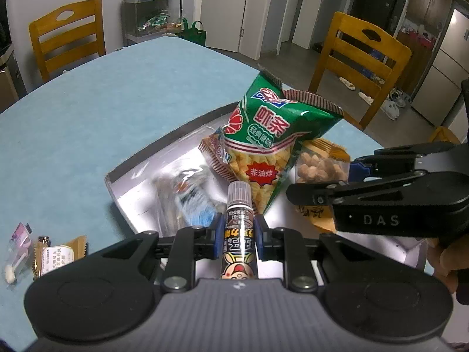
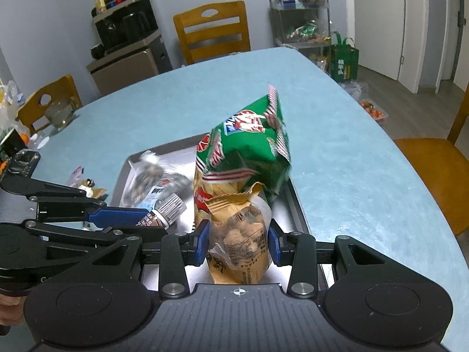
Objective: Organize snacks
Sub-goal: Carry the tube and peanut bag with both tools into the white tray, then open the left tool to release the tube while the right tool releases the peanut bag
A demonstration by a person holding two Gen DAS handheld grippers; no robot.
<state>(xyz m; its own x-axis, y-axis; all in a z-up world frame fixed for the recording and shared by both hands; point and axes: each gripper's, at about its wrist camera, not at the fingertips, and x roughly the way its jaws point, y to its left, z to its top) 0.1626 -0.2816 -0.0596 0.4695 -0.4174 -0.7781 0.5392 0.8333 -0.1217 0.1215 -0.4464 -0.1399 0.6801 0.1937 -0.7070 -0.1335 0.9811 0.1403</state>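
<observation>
Pinching a sausage stick [image 1: 239,228] in the left hand-held gripper [image 1: 239,236], right hand-held gripper [image 2: 238,245] squeezing nut packet [image 2: 241,243], green chip bag [image 1: 263,135] crowding tray [image 1: 152,161]

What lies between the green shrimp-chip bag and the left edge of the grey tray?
A crinkly clear snack packet with blue print lies there on the grey tray, beside the green bag; the left wrist view shows it, blurred.

Home dining room: wooden chairs [image 1: 69,33], fridge [image 1: 442,67], table [image 1: 102,102].
</observation>
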